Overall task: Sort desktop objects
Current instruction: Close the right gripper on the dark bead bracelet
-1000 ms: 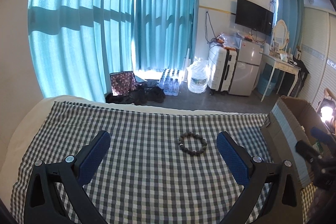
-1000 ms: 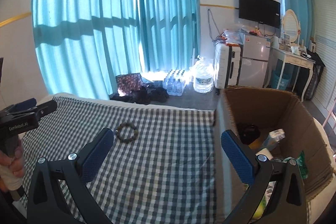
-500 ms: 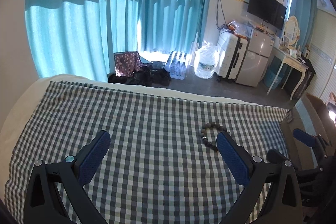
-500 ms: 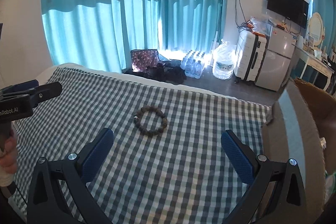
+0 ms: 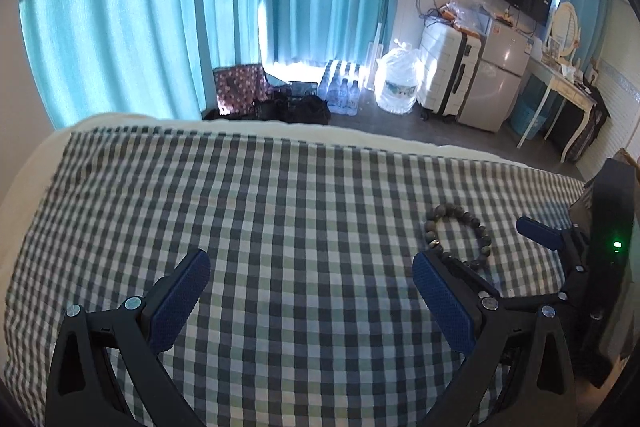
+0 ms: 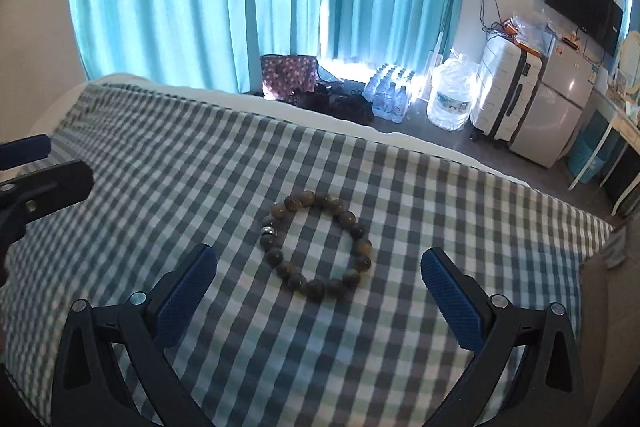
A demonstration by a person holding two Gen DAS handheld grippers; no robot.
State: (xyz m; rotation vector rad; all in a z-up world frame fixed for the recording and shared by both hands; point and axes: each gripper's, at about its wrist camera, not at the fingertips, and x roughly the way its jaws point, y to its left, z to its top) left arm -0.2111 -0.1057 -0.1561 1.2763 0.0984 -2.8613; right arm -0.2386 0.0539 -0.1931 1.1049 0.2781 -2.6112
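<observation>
One beaded bracelet (image 6: 316,241) lies flat on a grey-and-white checked cloth (image 6: 200,167), a single silver bead among its brown ones. Two grippers hover over the cloth. The right gripper (image 6: 318,289) has both blue-padded fingers spread wide, the bracelet lying just ahead between them, untouched. The left gripper (image 5: 308,297) is spread equally wide and holds nothing; the bracelet sits just beyond its right finger (image 5: 442,307)

Brown bead bracelet (image 6: 316,241) — flat on cloth
</observation>
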